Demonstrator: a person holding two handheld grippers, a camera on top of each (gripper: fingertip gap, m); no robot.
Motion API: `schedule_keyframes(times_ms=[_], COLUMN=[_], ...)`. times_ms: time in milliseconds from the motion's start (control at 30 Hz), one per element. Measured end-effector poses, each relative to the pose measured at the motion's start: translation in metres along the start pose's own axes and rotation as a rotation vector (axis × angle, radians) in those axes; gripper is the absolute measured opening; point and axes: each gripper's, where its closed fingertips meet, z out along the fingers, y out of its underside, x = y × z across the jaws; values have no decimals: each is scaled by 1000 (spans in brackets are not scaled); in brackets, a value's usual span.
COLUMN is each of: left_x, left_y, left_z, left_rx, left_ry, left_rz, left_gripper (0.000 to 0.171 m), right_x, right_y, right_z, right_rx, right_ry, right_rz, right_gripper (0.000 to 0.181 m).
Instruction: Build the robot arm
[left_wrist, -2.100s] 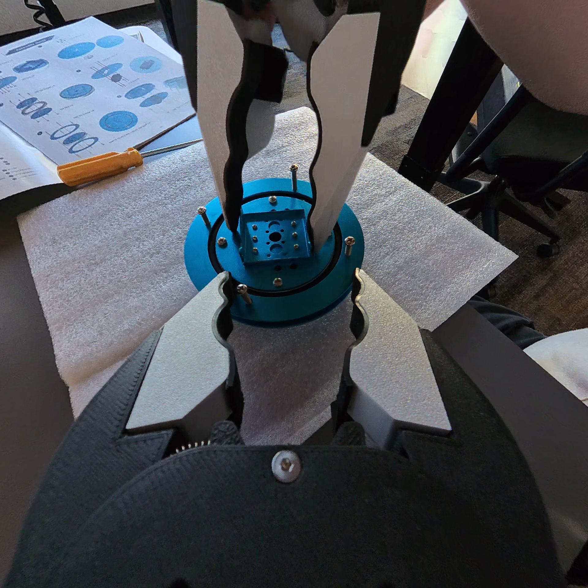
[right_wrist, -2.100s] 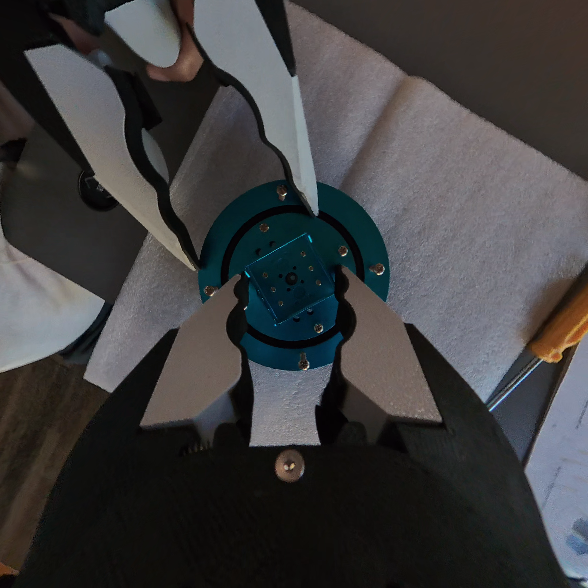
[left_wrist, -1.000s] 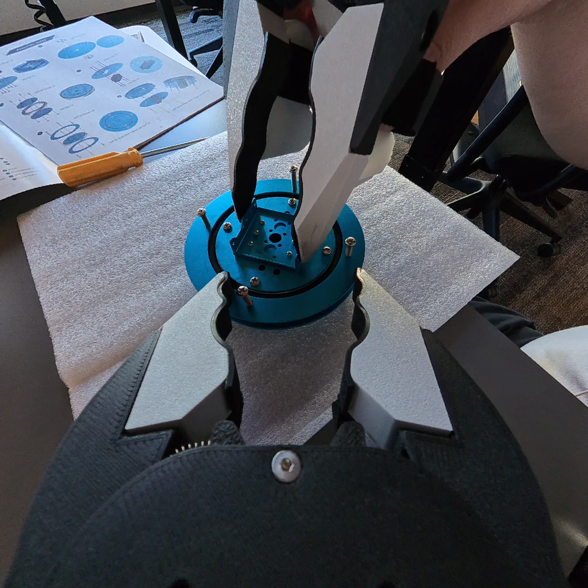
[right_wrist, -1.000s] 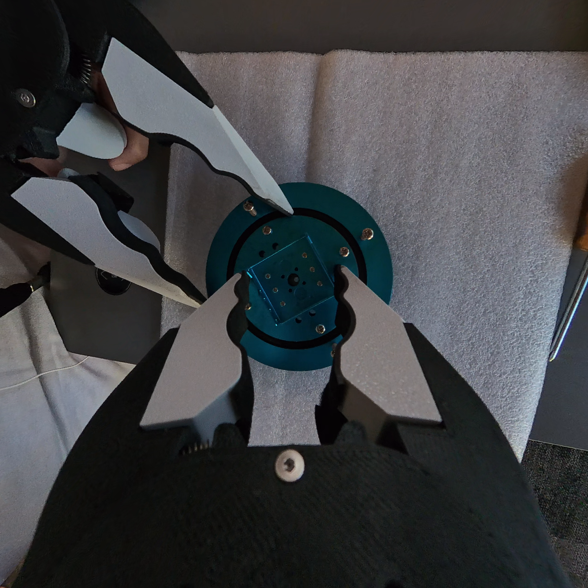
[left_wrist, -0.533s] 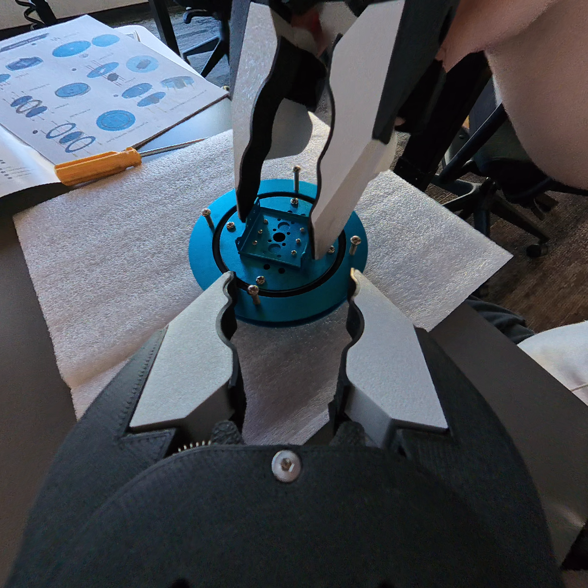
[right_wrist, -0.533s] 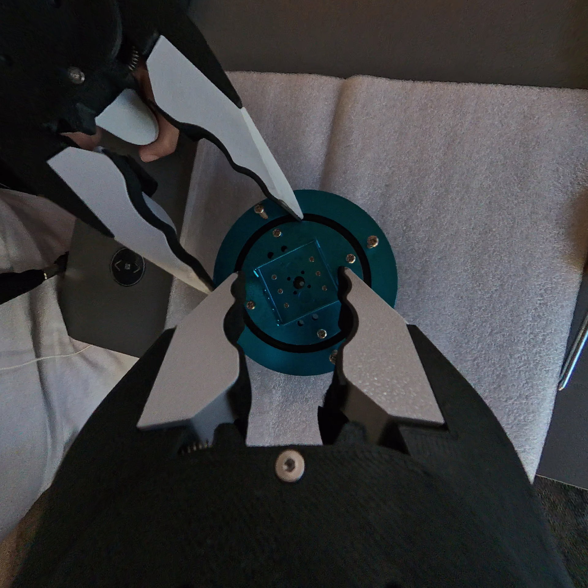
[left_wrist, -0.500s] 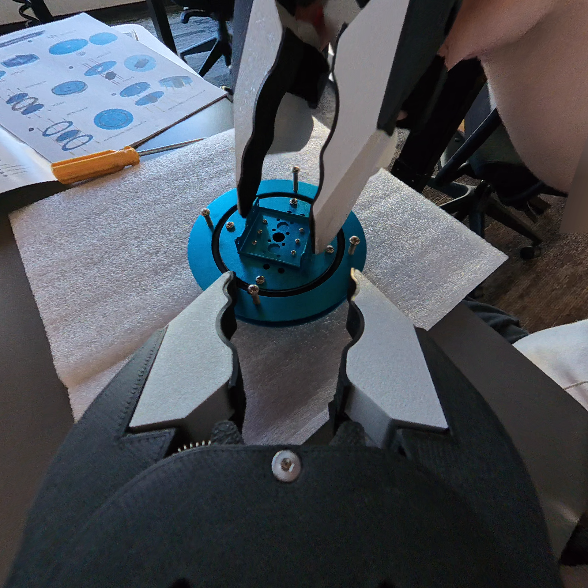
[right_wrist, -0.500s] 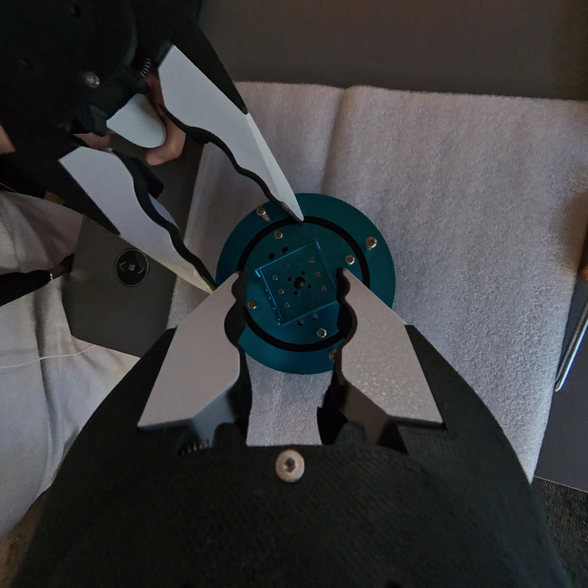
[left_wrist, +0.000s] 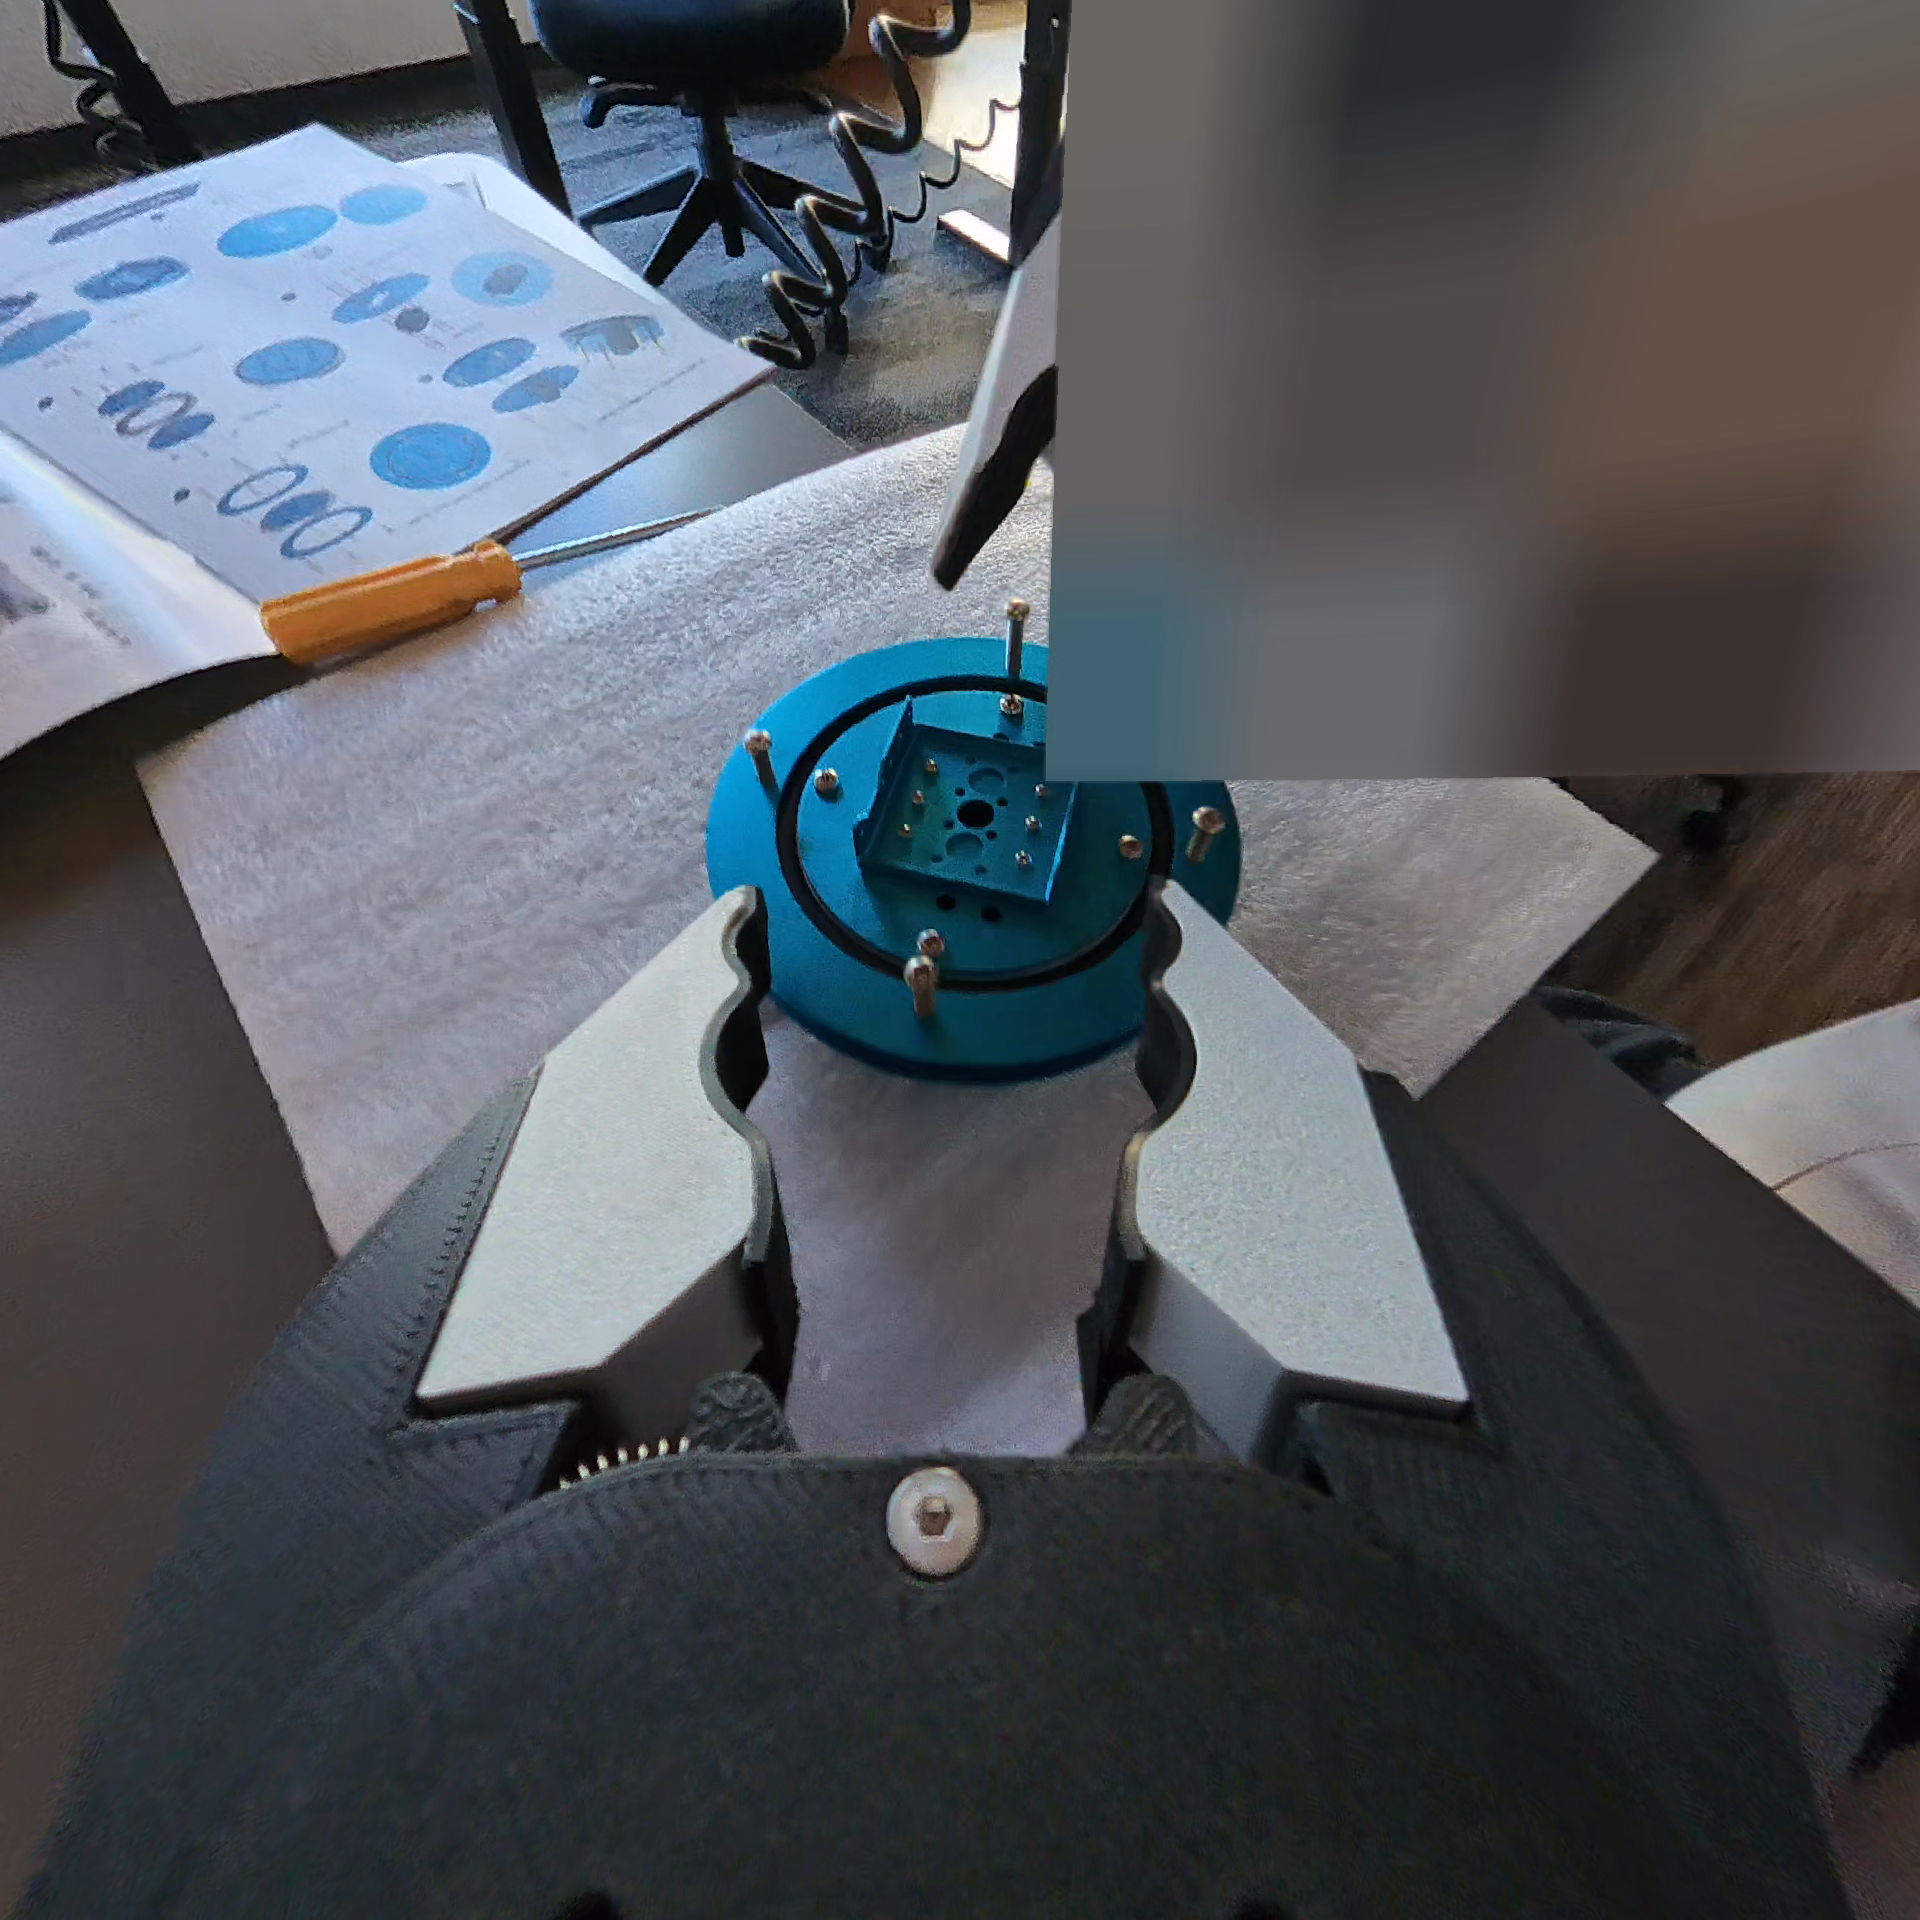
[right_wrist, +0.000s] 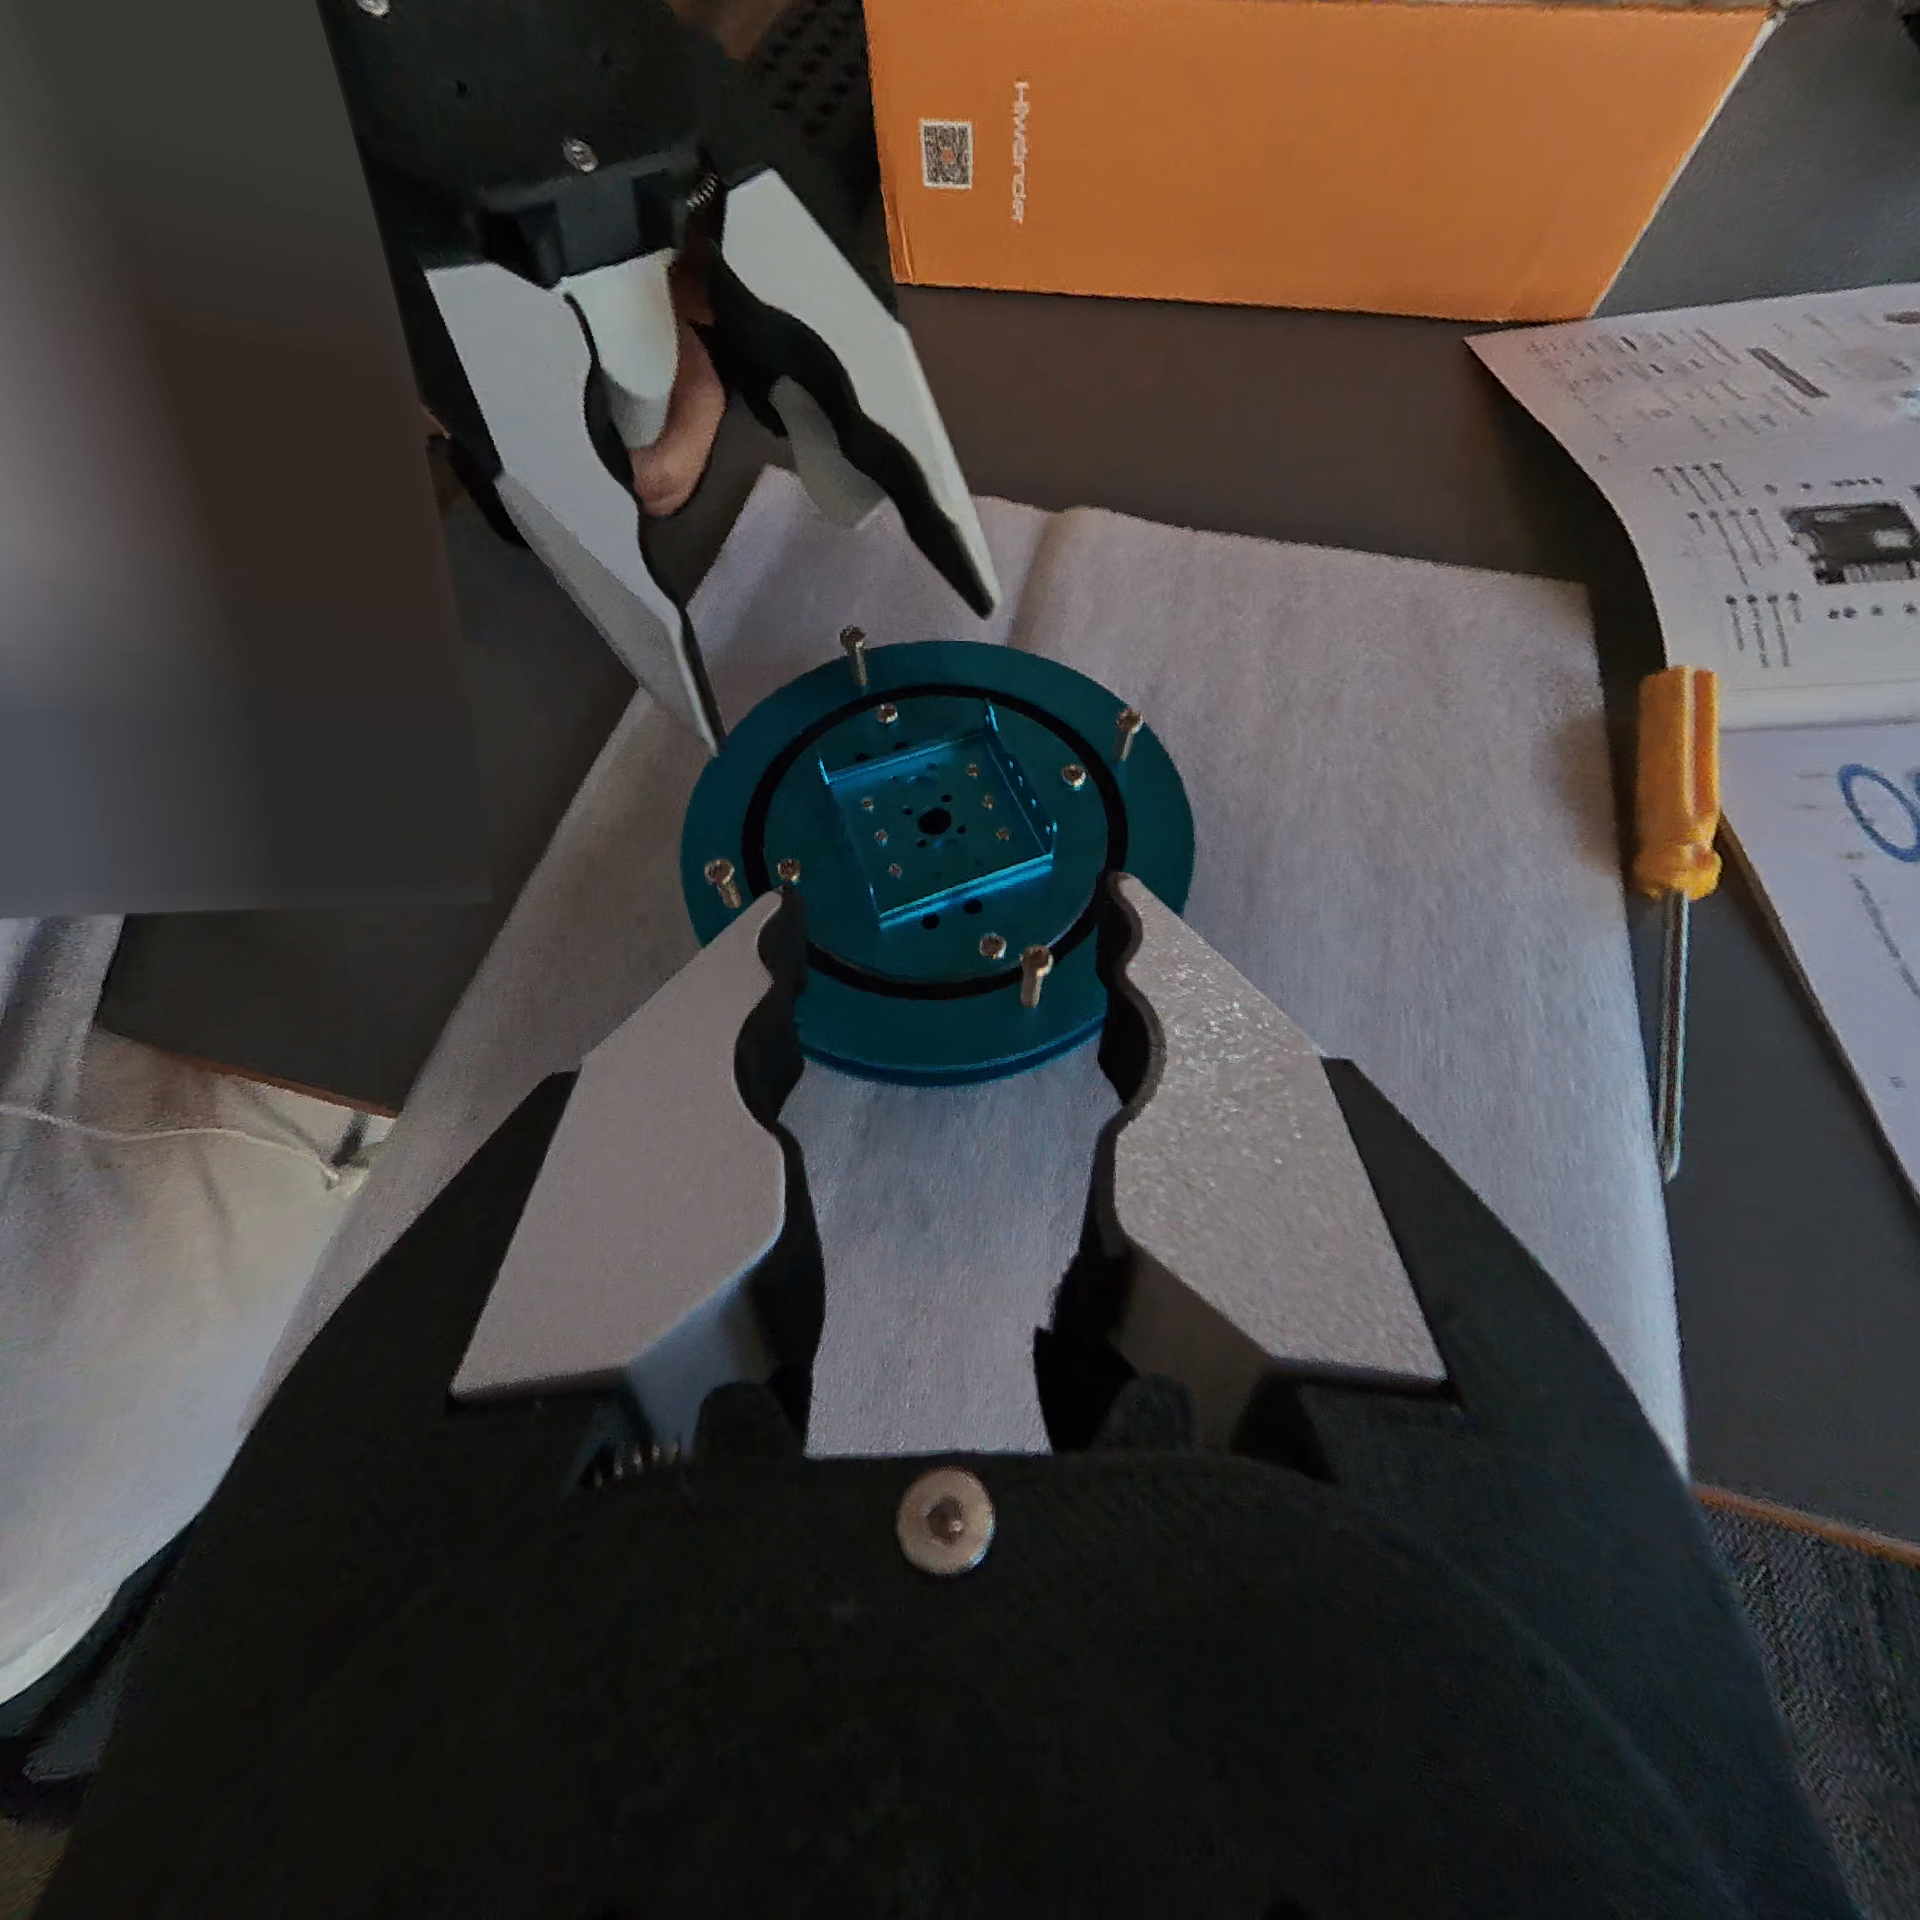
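A round blue metal disc (right_wrist: 935, 831) with a black ring groove lies flat on a white foam sheet (right_wrist: 1351, 831) on the dark table (right_wrist: 1247, 416). A small square blue bracket (right_wrist: 940, 826) with drilled holes sits at its middle, and thin screws (right_wrist: 854, 655) stand up from the disc's face.

My right gripper (right_wrist: 945, 899) is spread wide and holds nothing; its fingertips sit at the near edge of the disc, one on each side. My left gripper (left_wrist: 951, 904) is likewise wide open and empty, its tips flanking the disc's rim from the opposite side; whether either touches the metal I cannot tell.

An orange-handled screwdriver (right_wrist: 1673, 810) lies beside the foam, near printed instruction sheets (left_wrist: 312, 364). An orange cardboard box (right_wrist: 1299, 145) stands at the table's far edge. A black office chair (left_wrist: 707, 94) stands on the floor beyond.
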Motion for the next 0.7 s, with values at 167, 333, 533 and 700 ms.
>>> schedule_keyframes(times_ms=[167, 333, 533, 700], left_x=[-3, 1, 5, 6], left_y=[-5, 1, 0, 1], left_z=[19, 26, 26, 26], left_rx=[-42, -64, -41, -36], left_ry=[25, 66, 62, 56], left_rz=[47, 24, 42, 42], left_gripper=[73, 64, 51, 48], right_x=[-6, -4, -2, -2], right_y=[-7, 5, 9, 9], right_z=[15, 28, 30, 29], right_rx=[-35, -122, -136, -139], right_ry=[-111, -180, -243, -325], right_rz=[-90, -103, -112, -134], right_gripper=[57, 57, 44, 44])
